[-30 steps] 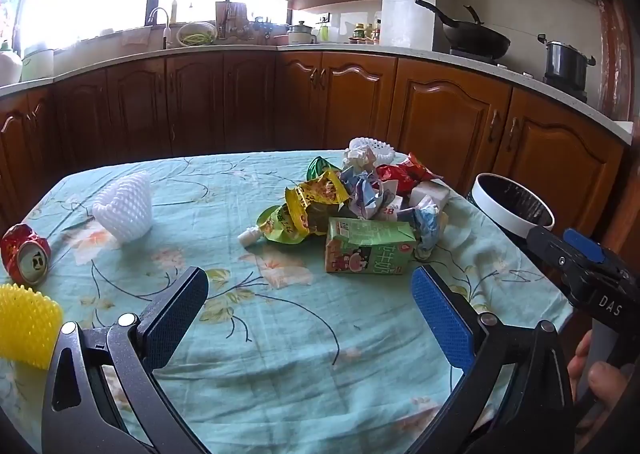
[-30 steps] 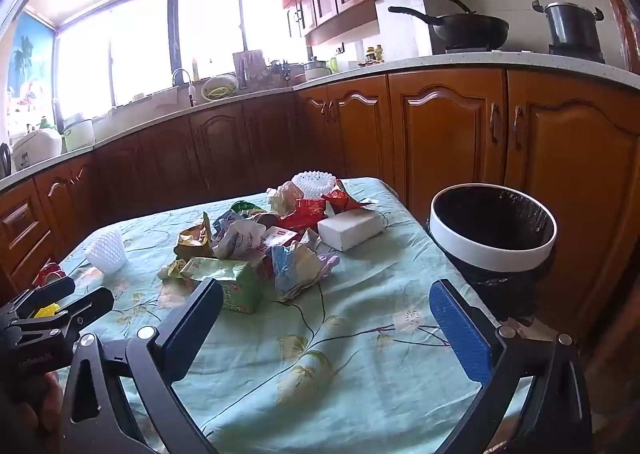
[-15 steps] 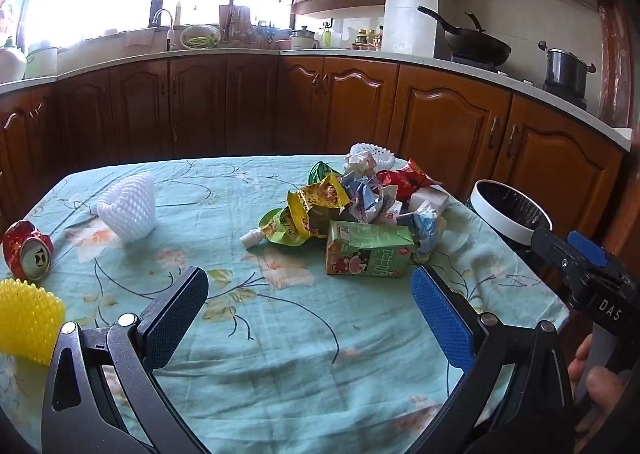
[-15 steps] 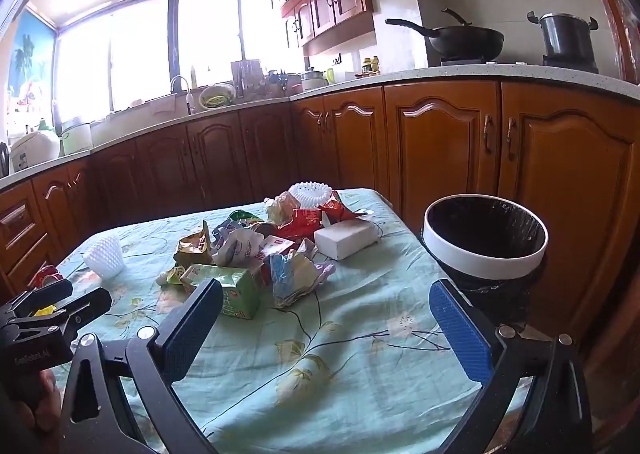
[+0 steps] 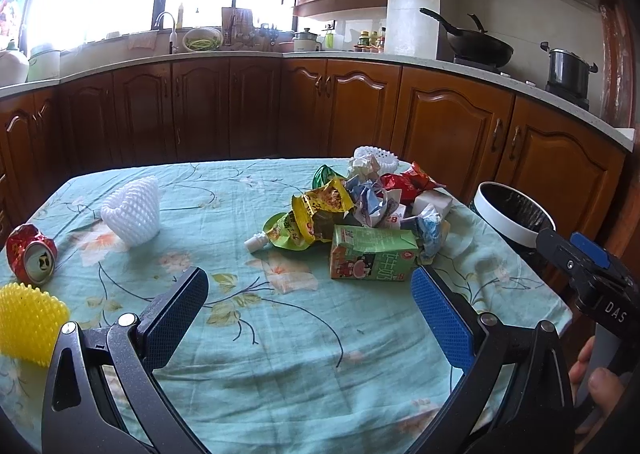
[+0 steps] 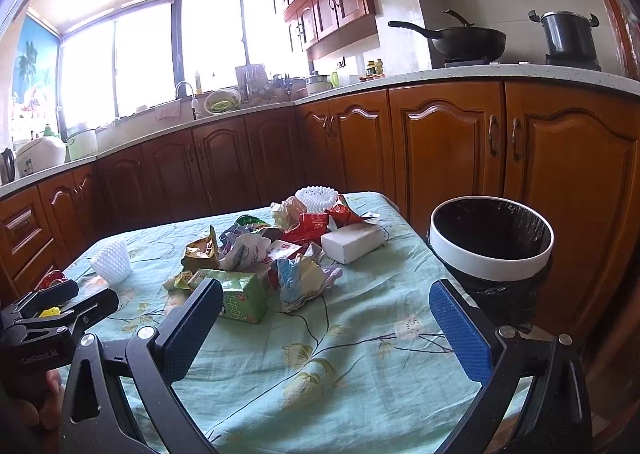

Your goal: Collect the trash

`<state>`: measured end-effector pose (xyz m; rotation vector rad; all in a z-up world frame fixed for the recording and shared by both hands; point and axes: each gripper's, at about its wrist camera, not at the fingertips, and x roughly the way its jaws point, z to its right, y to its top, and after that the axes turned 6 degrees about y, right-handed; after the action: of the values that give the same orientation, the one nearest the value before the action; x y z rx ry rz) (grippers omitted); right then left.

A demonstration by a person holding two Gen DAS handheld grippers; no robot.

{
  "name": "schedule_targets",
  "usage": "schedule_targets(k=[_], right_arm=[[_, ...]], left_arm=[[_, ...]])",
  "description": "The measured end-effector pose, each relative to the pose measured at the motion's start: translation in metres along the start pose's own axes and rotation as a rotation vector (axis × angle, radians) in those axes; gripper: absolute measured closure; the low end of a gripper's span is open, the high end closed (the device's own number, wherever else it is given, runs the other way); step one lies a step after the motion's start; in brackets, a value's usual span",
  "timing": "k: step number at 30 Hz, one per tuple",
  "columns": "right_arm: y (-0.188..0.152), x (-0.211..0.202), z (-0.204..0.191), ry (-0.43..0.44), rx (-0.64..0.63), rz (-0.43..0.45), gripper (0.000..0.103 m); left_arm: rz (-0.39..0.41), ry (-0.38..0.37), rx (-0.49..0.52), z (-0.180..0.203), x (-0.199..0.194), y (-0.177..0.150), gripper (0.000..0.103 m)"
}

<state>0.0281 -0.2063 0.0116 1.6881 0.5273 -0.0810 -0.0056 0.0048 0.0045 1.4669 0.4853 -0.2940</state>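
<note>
A pile of trash lies on the table: a green drink carton [image 5: 370, 258] [image 6: 240, 296], yellow and green snack wrappers [image 5: 316, 209], crumpled paper [image 6: 248, 250], a red wrapper [image 6: 316, 223] and a white box [image 6: 352, 242]. A round bin with a white rim and black liner [image 6: 492, 258] [image 5: 510, 219] stands off the table's right edge. My left gripper [image 5: 308, 302] is open and empty, above the cloth in front of the carton. My right gripper [image 6: 326, 314] is open and empty, near the pile, left of the bin.
A white foam net [image 5: 132, 209], a crushed red can [image 5: 32, 254] and a yellow foam net [image 5: 28, 328] lie at the table's left. The table has a teal flowered cloth [image 5: 280, 354]. Wooden cabinets [image 5: 440, 133] run behind and to the right.
Both views have lifted and pulled back slightly, so the pile sits lower in each view. Both grippers stay open and empty.
</note>
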Motion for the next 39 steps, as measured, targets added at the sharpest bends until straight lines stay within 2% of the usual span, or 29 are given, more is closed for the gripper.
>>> schedule_targets(k=[39], right_arm=[[-0.002, 0.008, 0.000, 0.058, 0.035, -0.014, 0.000]], left_arm=[[-0.022, 0.012, 0.023, 0.002, 0.011, 0.000, 0.000]])
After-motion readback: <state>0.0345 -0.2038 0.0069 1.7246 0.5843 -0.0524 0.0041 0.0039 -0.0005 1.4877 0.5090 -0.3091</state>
